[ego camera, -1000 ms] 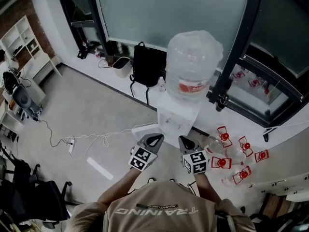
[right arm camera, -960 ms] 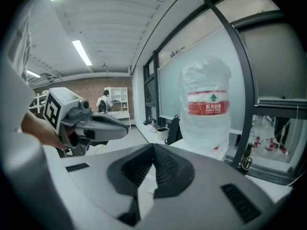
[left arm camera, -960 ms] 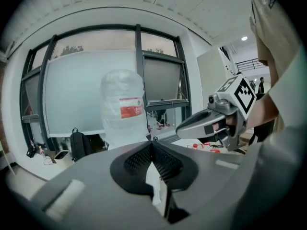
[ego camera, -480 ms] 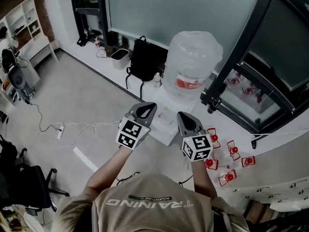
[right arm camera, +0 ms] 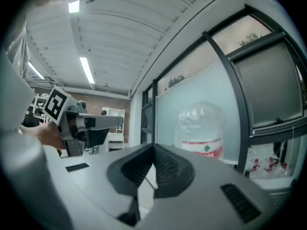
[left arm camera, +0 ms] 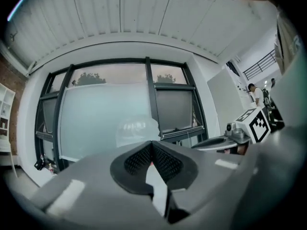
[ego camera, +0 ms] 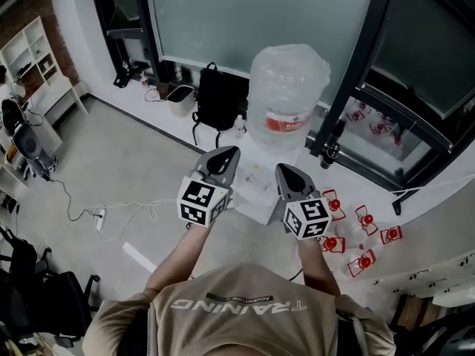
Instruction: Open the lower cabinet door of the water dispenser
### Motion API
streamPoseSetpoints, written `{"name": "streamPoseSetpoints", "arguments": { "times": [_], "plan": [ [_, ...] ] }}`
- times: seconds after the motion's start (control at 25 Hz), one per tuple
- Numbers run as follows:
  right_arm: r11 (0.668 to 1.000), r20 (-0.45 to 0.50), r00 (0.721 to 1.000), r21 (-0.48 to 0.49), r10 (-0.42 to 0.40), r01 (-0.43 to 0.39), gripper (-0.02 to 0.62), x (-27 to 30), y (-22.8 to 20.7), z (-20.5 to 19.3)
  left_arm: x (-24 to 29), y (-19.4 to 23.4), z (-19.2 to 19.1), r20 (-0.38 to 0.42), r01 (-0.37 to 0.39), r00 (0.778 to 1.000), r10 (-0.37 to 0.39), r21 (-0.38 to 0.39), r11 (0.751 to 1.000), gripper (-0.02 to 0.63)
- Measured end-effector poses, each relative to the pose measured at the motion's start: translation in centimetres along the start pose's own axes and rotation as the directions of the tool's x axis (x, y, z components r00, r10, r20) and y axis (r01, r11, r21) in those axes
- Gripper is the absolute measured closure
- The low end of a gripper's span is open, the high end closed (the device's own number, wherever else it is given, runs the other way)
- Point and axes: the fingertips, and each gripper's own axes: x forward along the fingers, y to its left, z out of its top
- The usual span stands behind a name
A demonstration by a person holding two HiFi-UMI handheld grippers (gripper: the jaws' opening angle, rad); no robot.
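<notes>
Both rose up-frame: left gripper (ego camera: 225,156), right gripper (ego camera: 286,175) closed, empty, aimed at bottle (ego camera: 288,87); lower door probably hidden below, untouched.

Tan lettered T-shirt (ego camera: 237,319), grey left gripper (ego camera: 230,153), grey right gripper (ego camera: 283,170)

big bottle (ego camera: 288,87) sits on top of the water dispenser (ego camera: 256,191), backpack (ego camera: 219,99) + bin (ego camera: 180,100) to its left by the wall, small bottles (ego camera: 349,232) on the floor to its right, left gripper (ego camera: 228,153) n right gripper (ego camera: 284,169) side by side in front
</notes>
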Motion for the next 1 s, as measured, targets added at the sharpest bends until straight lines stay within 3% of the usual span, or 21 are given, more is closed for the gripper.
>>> {"name": "streamPoseSetpoints", "arguments": {
  "times": [0.2, 0.44, 0.6, 1.0],
  "plan": [
    [1.000, -0.012, 1.000, 0.004, -0.029, 0.029, 0.586, -1.5, -0.9, -0.4, 0.1, -0.6, -1.4, -0.024, -0.006, 1.000, 0.007, 0.048, 0.999, 0.598],
    [0.999, -0.042, 0.998, -0.006, -0.048, 0.048, 0.588, -3.1, -0.1, -2.1, -1.0, -1.7, -5.6, -0.110, 0.016, 0.994, -0.016, -0.003, 1.000, 0.598],
    [1.000, -0.065, 0.998, -0.019, -0.012, 0.011, 0.587, -3.0, 1.0, -2.6, -1.5, -2.7, -7.6, -0.152, 0.024, 0.988, -0.027, -0.021, 0.999, 0.598],
    [0.999, -0.056, 0.998, -0.053, -0.013, 0.010, 0.588, -2.2, 0.7, -1.8, -2.0, -2.4, -7.9, -0.140, 0.023, 0.990, -0.026, -0.025, 0.999, 0.598]
  ]
}}
